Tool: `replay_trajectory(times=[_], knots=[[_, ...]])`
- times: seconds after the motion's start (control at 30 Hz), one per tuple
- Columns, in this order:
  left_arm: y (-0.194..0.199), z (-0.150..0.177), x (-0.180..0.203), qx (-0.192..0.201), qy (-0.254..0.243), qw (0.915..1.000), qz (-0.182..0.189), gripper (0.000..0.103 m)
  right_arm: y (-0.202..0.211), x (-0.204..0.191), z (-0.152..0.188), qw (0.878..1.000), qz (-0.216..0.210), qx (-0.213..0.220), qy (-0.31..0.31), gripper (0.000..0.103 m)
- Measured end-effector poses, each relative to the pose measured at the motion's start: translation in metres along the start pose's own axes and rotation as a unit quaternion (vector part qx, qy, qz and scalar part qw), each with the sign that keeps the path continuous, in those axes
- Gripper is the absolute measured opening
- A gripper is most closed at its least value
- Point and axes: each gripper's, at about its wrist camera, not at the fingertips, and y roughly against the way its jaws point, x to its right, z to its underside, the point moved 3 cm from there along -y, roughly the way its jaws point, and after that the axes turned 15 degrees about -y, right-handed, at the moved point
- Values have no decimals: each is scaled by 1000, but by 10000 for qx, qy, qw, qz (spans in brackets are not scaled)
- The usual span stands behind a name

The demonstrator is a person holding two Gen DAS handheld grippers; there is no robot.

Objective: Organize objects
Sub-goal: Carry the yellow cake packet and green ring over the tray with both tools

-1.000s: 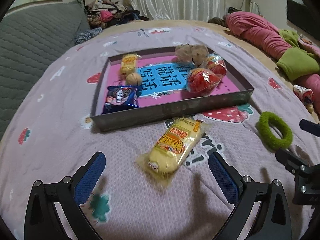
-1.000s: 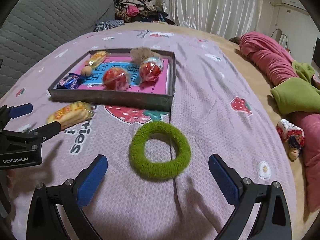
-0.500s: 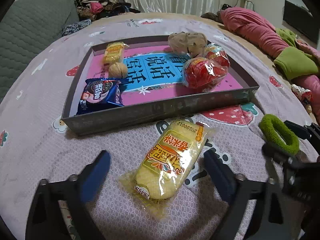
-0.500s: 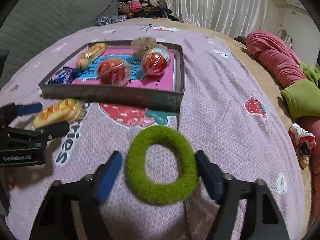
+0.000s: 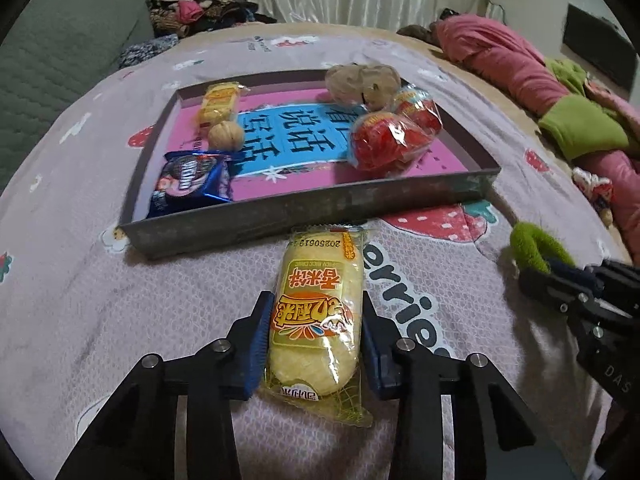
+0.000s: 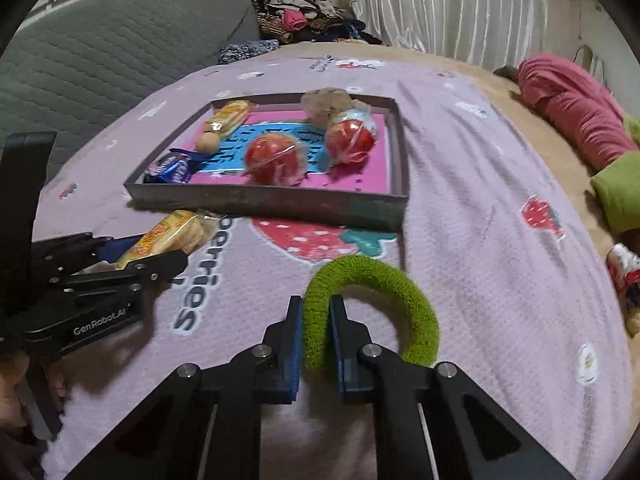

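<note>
I have just closed my left hand-held gripper [image 5: 314, 344] on the yellow snack packet [image 5: 316, 320] and my right hand-held gripper [image 6: 316, 332] on the green ring [image 6: 372, 304], both on the bed, so next I lift them toward the tray [image 5: 320, 210] just ahead.

Home bedroom — bed [image 5: 100, 320], curtains [image 6: 440, 8], clothes heap [image 6: 304, 12].

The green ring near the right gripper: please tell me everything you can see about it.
The green ring is a fuzzy loop, like terry cloth or plush, bright lime green, with an open centre. It lies on the pink strawberry-print bedspread, in front of the tray and apart from it. The right gripper, whose jaws have just been closing, pinches its left side between the blue pads, squeezing that part narrow. The rest curves away to the right, resting on the cloth.
</note>
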Motion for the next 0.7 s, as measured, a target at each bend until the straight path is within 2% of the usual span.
replay_trajectory(times=[0.33,0.7], knots=[[33,-4,-9,201,150,9996,-94,40,47,-21,-13,9987,-396,322,37,13],[102,-47,-29,664,94,9968,-430,40,102,-61,-65,9934,-610,888,398,13]])
